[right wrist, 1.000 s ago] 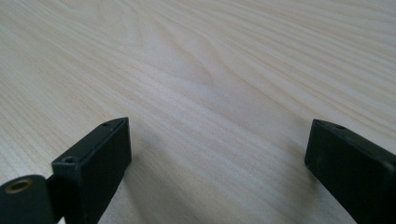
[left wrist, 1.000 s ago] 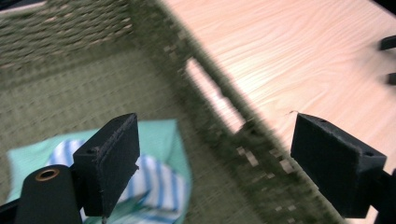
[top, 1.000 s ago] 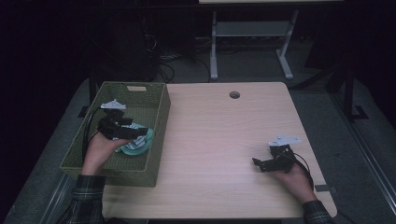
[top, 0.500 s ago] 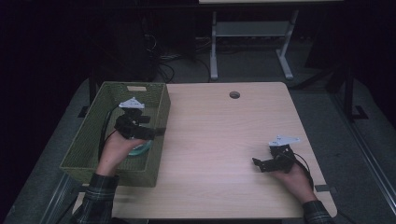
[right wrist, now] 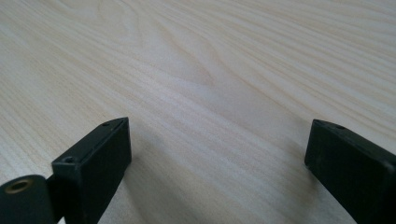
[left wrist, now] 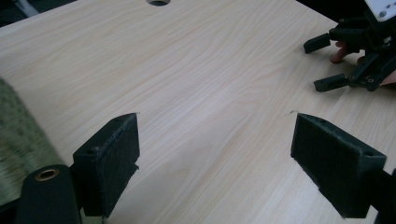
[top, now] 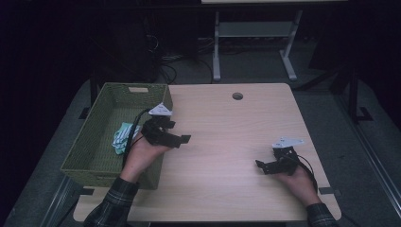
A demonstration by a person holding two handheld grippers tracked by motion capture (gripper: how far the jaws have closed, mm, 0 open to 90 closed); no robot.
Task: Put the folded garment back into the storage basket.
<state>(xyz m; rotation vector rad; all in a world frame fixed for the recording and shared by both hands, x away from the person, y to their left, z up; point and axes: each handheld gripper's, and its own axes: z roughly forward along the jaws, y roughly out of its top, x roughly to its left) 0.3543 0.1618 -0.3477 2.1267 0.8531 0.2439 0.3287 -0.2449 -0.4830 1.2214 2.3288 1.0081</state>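
Observation:
A pale green and white cloth (top: 122,137) lies bunched inside the green woven basket (top: 90,146) at the table's left. My left gripper (top: 178,132) hovers just past the basket's right rim, over the wood. In the left gripper view its jaws stand wide apart (left wrist: 215,135) with only bare tabletop between them, and the basket wall (left wrist: 14,135) shows at the left edge. My right gripper (top: 261,167) rests low near the table's front right, open (right wrist: 219,135) and empty. It also appears far off in the left gripper view (left wrist: 334,63).
The light wooden table (top: 227,137) has a round cable hole (top: 237,96) near its far edge. Beyond the table, on the dark floor, are a white metal stand (top: 250,33) and loose cables (top: 161,56).
My left gripper has lifted away from the cloth in the basket and moved right, across the basket's rim to above the table. The cloth stays in the basket. The right gripper has not moved.

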